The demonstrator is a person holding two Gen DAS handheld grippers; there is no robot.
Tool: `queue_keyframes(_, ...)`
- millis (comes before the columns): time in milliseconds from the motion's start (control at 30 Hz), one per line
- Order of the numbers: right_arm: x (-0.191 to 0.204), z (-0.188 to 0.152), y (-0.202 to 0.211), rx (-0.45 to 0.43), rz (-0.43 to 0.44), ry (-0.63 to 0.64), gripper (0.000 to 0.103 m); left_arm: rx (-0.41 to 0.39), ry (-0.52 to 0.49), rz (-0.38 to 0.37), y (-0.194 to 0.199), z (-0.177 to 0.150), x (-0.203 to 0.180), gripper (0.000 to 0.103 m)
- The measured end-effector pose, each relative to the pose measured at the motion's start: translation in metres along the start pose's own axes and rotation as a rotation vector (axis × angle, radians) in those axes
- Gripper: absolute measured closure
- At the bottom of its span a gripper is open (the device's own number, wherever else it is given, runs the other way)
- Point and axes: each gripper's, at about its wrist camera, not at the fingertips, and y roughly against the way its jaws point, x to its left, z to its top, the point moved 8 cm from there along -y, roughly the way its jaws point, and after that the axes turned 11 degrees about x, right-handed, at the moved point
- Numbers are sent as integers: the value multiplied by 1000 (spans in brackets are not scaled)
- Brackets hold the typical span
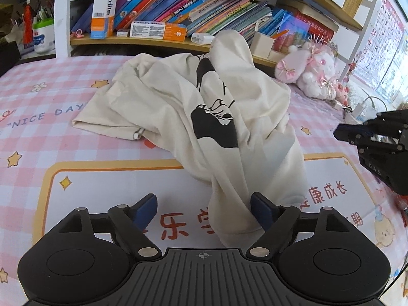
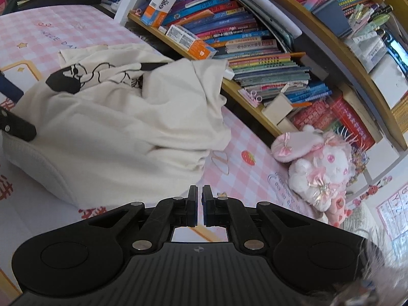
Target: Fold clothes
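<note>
Cream shirt [image 1: 204, 107] w/ black print lies crumpled on the pink check cloth [image 1: 46, 127] in front of the bookshelf [image 1: 153, 42], its near end between the wide-apart pads of the left gripper [image 1: 204, 210], unpinched, while the right gripper [image 2: 199, 205], jaws together & empty, sits beside the shirt.

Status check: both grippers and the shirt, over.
Left gripper open, shirt hem lying between the fingers. Right gripper shut, empty. Shirt crumpled, unfolded. Plush toy sits beside it.
</note>
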Motion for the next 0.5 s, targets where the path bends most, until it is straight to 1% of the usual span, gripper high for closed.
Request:
queue_keyframes(100,3,-8,-2,23,9,-11,98,1,1,22,-1,0,2,17)
queue_keyframes(267,15,-24,-5,60,34,-12,98,4,-6,36,-2,0,3,16)
queue_keyframes(500,28,-32,-2,74,51,-7,98,0,-17,43,0,-2,3,14)
